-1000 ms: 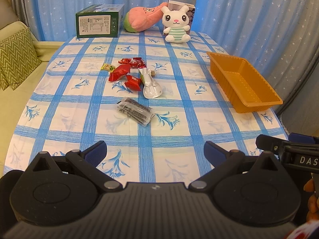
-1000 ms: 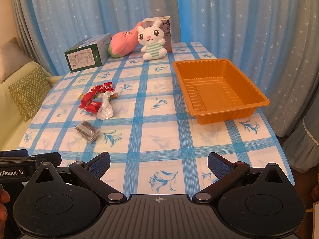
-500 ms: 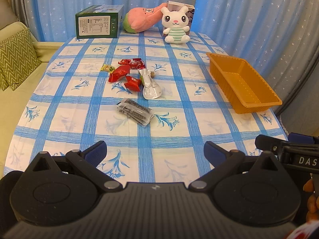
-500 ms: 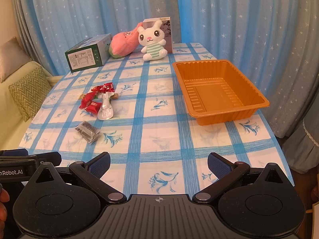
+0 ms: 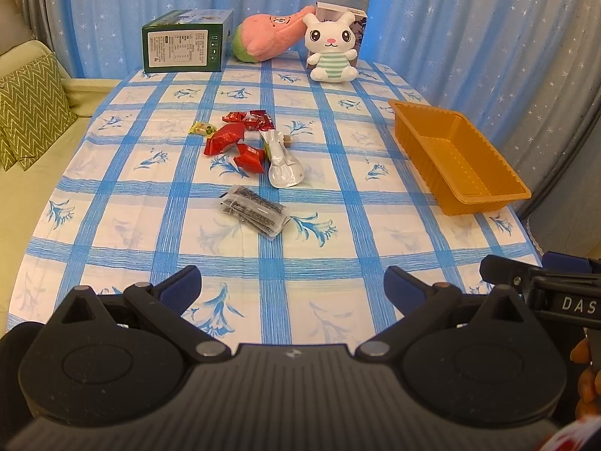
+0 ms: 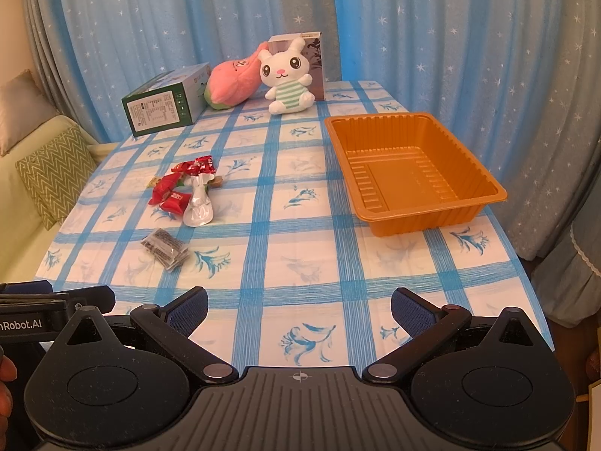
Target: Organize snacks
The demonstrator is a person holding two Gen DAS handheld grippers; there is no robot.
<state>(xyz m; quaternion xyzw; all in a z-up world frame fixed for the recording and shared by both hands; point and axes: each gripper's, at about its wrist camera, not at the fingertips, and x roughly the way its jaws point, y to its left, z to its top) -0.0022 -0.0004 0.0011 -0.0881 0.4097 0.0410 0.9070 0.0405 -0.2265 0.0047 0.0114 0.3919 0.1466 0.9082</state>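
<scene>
1. On the counter (image 5: 124,203), a loose cluster of snacks lies left of centre: red wrappers (image 5: 240,141), a silver pouch (image 5: 281,161), a small green candy (image 5: 202,128) and, nearest the tools, a clear packet with dark contents (image 5: 255,212). The orange tray (image 6: 409,173) stands empty at the right side, well apart from the cluster.
2. Step in hand, as judged: approach for the first pick. No snack is yet gripped or in the tray.
3. Recommended method: take the clear packet first, since it lies apart from the pile. Come down over it with fingers straddling its narrow width, and close on the film only, not the tablecloth.
4. The wrappers and pouch touch or overlap; lift one item at a time to avoid dragging neighbours.
5. Left tool (image 5: 291,285): fingers spread wide, nothing between them, held low over the near edge of the counter and aimed at the snack cluster.
6. Right tool (image 6: 298,306): fingers likewise spread and empty, level with the left tool and just beside it, facing the tray.
</scene>
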